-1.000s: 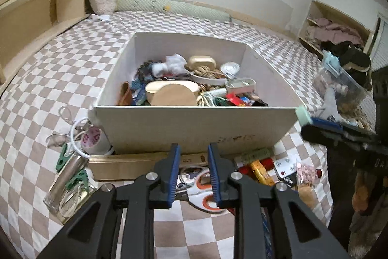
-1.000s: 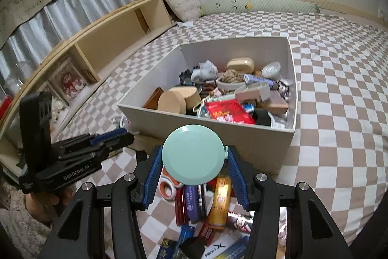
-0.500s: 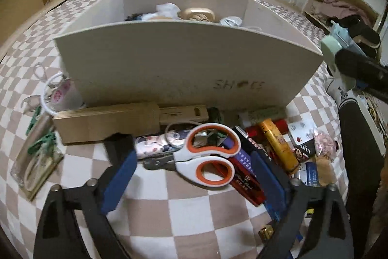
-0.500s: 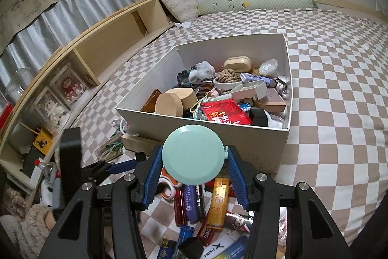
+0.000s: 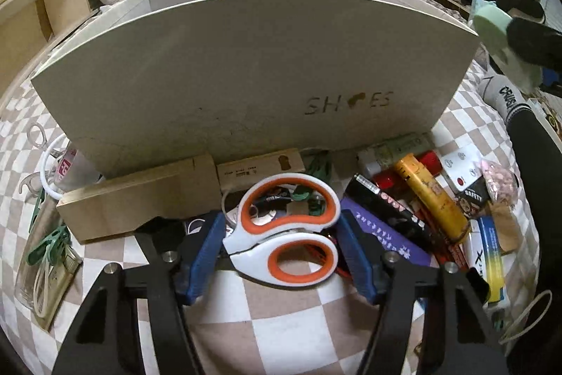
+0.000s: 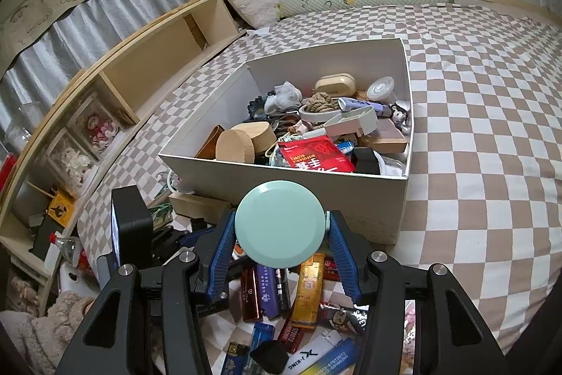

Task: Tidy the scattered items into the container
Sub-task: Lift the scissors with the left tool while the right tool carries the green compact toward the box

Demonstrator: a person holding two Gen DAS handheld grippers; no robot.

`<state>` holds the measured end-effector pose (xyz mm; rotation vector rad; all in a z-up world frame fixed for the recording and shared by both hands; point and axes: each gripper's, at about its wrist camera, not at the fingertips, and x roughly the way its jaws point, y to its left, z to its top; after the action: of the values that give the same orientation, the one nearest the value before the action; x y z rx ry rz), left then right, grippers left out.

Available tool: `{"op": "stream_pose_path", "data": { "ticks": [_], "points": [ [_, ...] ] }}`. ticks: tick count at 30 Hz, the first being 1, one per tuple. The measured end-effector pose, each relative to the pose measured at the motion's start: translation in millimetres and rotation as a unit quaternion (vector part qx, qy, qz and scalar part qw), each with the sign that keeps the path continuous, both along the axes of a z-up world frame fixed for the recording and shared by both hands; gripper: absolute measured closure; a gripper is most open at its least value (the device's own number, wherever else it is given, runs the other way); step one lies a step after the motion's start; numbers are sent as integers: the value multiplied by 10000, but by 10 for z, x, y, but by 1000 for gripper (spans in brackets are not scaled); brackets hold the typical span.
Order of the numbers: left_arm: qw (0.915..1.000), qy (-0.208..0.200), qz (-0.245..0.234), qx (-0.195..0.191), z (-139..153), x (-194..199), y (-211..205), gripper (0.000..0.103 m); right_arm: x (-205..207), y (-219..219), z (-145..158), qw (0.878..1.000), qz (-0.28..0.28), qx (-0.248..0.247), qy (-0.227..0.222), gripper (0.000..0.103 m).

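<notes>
Shoe box (image 5: 246,65), white card, standing on the checked bed cover (image 6: 491,129): the fixed mark for all that follows. From the left wrist view only its near wall shows, printed "SHOES"; the inside is hidden there. From the right wrist view it is open-topped and crowded: a round wooden box (image 6: 235,146), a red packet (image 6: 316,157), a coil of rope (image 6: 319,101), more below that cannot be made out.

Scissors (image 5: 284,231), white with orange-lined handles, lie on the cover just in front of the box's near wall. The blades are hidden under the left gripper's frame.

Left gripper (image 5: 281,252), blue pads, down at the scissors: its jaws are closing, with the handles between them. The pads stand right at the handles on either side; whether they press yet cannot be told.

Right gripper (image 6: 279,245), above the pile in front of the box: it pinches a round pale green lid (image 6: 279,224) by its edges, flat face toward the camera. The lid hides whatever lies directly behind it.

Loose pile in front of the box, to the right of the scissors: a yellow tube (image 5: 428,195), a purple packet (image 5: 383,238), a black packet (image 5: 390,206), other packets overlapping and partly cut off.

Left of the scissors, against the box: a long brown carton (image 5: 140,195), a mug (image 5: 66,171) half hidden by the box corner, green clips (image 5: 45,245).
</notes>
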<state>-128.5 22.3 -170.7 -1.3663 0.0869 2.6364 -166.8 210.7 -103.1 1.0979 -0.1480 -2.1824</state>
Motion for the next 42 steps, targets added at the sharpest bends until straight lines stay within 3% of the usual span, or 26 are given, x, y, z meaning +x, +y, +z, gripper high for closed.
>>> {"op": "stream_pose_path", "data": {
  "ticks": [14, 16, 29, 42],
  "points": [
    [9990, -5, 142, 421, 204, 138, -158, 39, 20, 6, 1, 10000, 22, 17, 23, 50],
    [9986, 93, 163, 503, 301, 169, -181, 48, 20, 5, 7, 10000, 22, 11, 32, 50],
    [9952, 499, 179, 825, 750, 223, -274, 48, -9, -48, 65, 9999, 33, -21, 106, 50],
    [9899, 1042, 305, 910, 1212, 36, -397, 48, -200, -107, 382, 9990, -18, -45, 453, 50]
  ]
}}
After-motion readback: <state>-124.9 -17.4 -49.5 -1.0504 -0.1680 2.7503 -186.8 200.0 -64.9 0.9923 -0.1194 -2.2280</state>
